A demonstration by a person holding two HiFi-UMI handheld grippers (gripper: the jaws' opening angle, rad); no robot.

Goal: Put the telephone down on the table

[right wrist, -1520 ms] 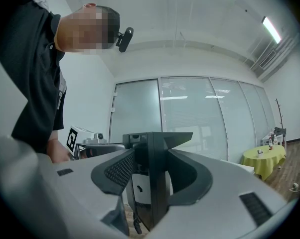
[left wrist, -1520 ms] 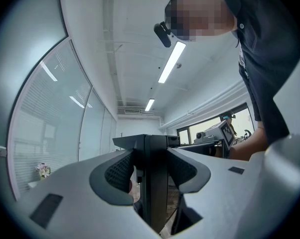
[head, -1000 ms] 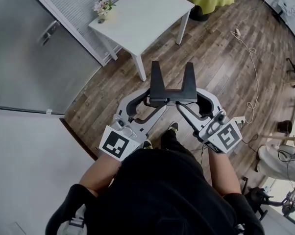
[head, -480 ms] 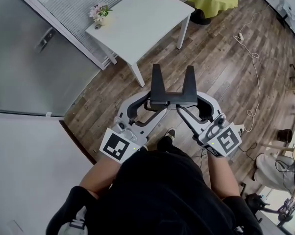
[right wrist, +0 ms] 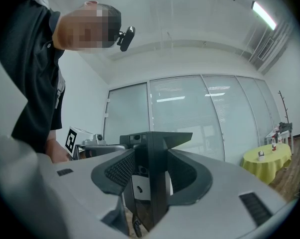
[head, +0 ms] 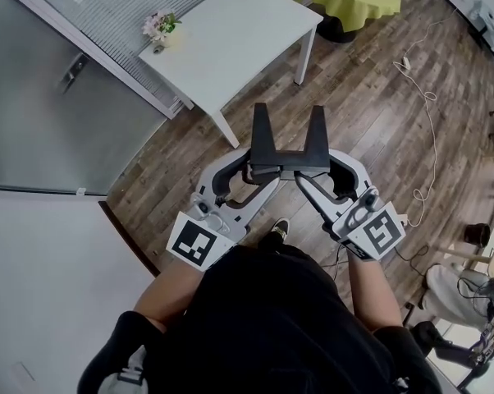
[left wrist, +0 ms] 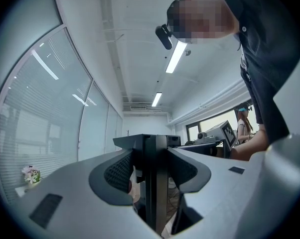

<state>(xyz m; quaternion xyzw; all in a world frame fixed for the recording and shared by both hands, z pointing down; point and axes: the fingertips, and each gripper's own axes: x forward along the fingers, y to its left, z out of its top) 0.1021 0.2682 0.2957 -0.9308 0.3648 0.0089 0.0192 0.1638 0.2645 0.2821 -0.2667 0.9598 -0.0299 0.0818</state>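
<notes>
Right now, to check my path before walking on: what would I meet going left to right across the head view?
flowers → left gripper → telephone → right gripper → cable

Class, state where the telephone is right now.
In the head view's centre, the telephone is gripped by the left claw and right claw, over the floor, short of the white table.
</notes>
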